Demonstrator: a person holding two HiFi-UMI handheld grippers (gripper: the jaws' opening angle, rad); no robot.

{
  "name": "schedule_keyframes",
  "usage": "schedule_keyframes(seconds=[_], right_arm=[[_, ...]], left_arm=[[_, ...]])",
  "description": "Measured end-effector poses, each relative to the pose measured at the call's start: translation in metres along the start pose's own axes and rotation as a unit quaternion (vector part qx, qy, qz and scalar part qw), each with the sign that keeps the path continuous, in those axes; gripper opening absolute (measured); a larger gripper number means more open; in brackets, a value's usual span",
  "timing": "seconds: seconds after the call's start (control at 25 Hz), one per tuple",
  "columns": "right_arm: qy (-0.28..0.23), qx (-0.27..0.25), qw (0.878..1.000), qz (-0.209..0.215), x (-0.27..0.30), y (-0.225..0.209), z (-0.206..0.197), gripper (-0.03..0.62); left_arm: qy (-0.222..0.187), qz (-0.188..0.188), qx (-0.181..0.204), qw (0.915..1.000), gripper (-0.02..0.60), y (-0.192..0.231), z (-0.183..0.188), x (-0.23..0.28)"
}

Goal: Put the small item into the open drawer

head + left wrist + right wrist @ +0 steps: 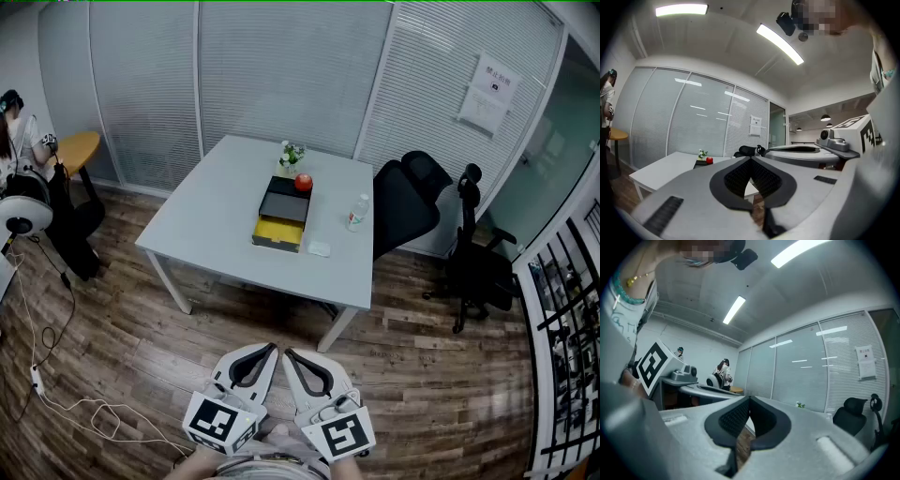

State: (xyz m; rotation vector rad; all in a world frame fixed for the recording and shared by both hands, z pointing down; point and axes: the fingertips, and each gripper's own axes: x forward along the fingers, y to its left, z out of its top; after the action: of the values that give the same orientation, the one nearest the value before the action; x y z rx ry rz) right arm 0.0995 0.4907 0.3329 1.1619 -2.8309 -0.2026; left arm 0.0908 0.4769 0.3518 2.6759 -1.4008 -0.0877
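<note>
Low centre: left gripper, right gripper — ribbed black jaws pressed together, empty. Smooth white table mid-frame: yellow rectangular open drawer; rounded pale small item beside.

Bottle, chair right of drawer

Wood-plank floor, white table, two black office chairs; blind-covered glass walls, ceiling strip lights
</note>
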Motion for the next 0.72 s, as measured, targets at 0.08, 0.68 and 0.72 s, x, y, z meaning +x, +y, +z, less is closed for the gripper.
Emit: schedule_keyframes(seconds=[0.08,0.68,0.72], right_arm=[[-0.010,0.000,1.000,-0.004,-0.005,-0.001,0.001,0.003],[-0.018,0.004,1.000,0.020,0.002,-0.009,-0.009,0.003],[-0.016,0.004,1.000,0.019,0.008,-0.010,-0.011,0.003]], left_arm=[[-0.003,0.003,-0.004,1.0000,-0.003,-0.003,0.003,0.000],[-0.004,0.030,-0.026,0.9992,-0.003,0.003,-0.011,0.000],[-0.003,0.029,-0.028,0.9992,-0.003,0.008,-0.012,0.002]])
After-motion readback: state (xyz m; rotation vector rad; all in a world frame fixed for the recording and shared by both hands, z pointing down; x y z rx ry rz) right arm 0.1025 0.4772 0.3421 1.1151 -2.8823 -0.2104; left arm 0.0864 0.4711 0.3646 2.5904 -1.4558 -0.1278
